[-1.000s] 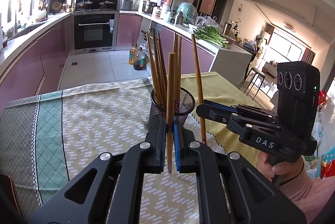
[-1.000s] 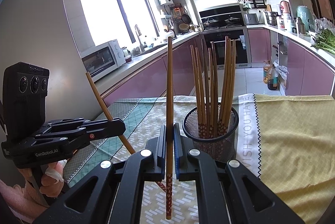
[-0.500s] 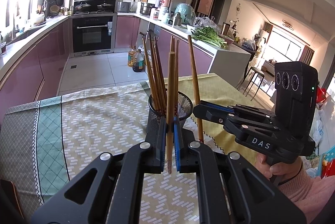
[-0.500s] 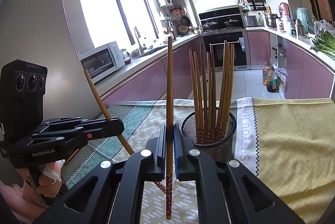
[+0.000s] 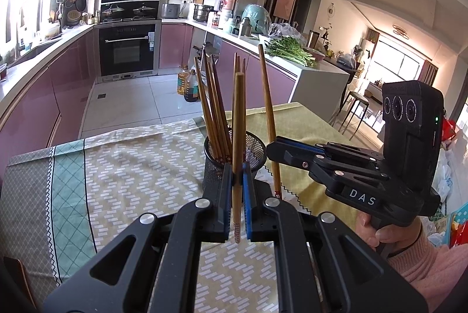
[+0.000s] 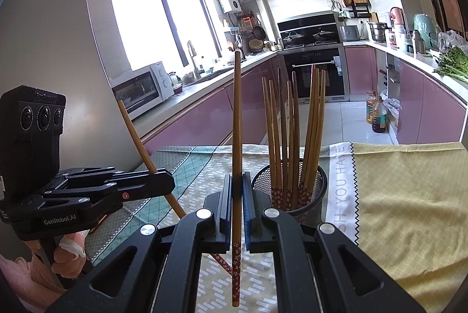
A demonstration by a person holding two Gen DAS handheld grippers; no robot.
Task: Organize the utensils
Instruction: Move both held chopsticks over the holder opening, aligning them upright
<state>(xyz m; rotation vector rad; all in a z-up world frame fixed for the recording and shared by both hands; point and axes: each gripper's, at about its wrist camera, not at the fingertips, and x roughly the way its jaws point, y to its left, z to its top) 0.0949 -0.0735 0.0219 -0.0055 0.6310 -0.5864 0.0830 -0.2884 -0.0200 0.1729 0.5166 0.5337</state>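
A black mesh holder [image 6: 289, 190] stands on the patterned tablecloth [image 6: 409, 210], near the table's far edge, on the band where green-white pattern meets yellow cloth. Inside it, a bundle of wooden chopsticks [image 6: 292, 131] fans upward, decorated tips down. The left gripper [image 5: 238, 190] clamps a single chopstick [image 5: 237, 143] upright between its blue-padded jaws, directly in front of the holder. The right gripper [image 6: 237, 207] likewise pinches another chopstick [image 6: 236, 166], held upright just left of the holder. Each tool rests in a hand [image 5: 389, 234] with a pink sleeve [image 5: 433, 263]. Behind: pink kitchen cabinets [image 6: 424, 102], a built-in oven [image 5: 125, 49], a microwave [image 6: 140, 89].
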